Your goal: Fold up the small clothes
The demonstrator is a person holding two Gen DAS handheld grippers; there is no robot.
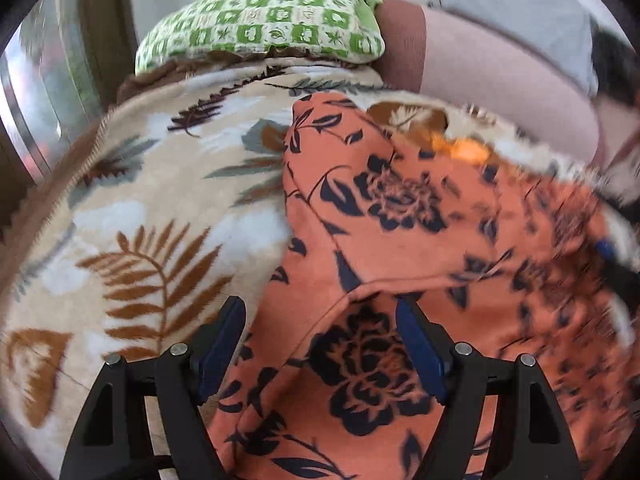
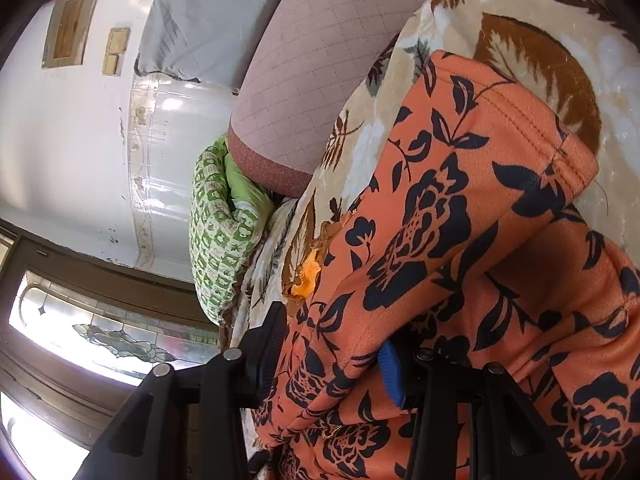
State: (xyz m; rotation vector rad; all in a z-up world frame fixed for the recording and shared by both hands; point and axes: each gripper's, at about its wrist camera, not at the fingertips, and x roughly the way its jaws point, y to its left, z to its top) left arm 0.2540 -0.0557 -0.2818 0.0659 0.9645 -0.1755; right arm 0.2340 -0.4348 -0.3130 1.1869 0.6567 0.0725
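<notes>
Underneath, leaf-print blanket [image 1: 132, 208] covers the bed. Orange floral garment [image 1: 400, 216] lies on it, partly folded, right of centre. Green checked pillow [image 1: 260, 24] at far edge. Left gripper [image 1: 320, 344] spread wide over the cloth, gripping nothing. Right gripper [image 2: 332, 364] has cloth bunched between its fingers; clamped or not, cannot tell.

Garment [image 1: 400, 208]: orange, printed with navy roses and leaves. Blanket [image 1: 152, 216]: cream, patterned with brown fern fronds, grey-green leaves, pale blue patches. Pillow [image 1: 260, 24]: green-and-cream checks, small motifs set in squares, lime edge. Cushion [image 2: 320, 60]: dusty mauve, quilted grid, darker reddish side band. Gripper fingers [image 1: 420, 344]: black, blue pads. Wall [image 2: 72, 140]: white.
</notes>
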